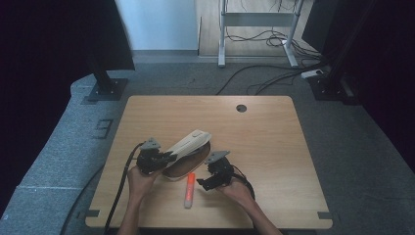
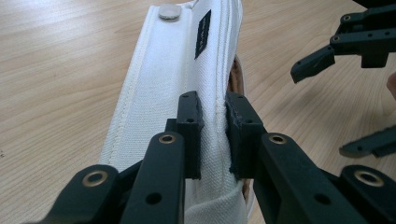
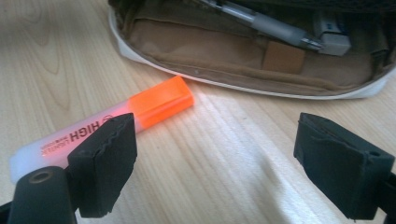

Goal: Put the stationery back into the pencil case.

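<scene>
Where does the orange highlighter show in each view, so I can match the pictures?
High view: the highlighter lies near the table's front edge, between the two hand-held grippers, cap toward the pouch.
Left gripper view: not in it.
Right gripper view: left of centre, partly behind the left jaw, orange cap toward the pouch.
Shared landmark: the white pencil pouch.

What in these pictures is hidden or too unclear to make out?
- Highlighter: in the right gripper view the right tongs cover part of its print, so the wording is incomplete.
- Pencil case: cut off by the top edge in that view, hiding its further contents.
- Flap: label too small in the left gripper view; left tongs cover its near end.
</scene>
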Motion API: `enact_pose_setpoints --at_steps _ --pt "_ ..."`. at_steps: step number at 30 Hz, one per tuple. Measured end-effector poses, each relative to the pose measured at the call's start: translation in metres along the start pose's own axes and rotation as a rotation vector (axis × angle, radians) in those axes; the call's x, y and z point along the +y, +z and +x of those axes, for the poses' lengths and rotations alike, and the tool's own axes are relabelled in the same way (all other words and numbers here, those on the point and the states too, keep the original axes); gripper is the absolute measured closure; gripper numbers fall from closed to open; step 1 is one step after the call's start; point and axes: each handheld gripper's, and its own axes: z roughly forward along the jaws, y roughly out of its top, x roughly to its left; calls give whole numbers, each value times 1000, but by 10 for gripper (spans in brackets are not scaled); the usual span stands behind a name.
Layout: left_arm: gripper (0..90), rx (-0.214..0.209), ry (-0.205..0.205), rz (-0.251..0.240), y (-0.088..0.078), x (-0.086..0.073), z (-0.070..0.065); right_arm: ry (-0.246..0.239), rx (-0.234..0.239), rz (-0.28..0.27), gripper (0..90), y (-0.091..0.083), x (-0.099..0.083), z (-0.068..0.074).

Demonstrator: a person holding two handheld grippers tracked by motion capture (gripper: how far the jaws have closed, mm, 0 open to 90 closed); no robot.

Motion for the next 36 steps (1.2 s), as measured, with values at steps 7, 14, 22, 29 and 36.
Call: enact_pose_setpoints --at_steps 7,14,22,29,36 --pt "773 -2 3 2 0 0 0 -11 17 -2 129 3 0 10" --pt "773 -3 2 3 0 0 0 -10 41 6 129 11 0 22" --pt "773 -4 0 2 0 0 0 -14 59 15 129 19 2 32" --pt "773 -6 -1 4 -1 0 1 -26 69 18 123 27 6 42" --pt "773 -6 -1 5 -1 0 1 -44 56 39 114 34 5 49"
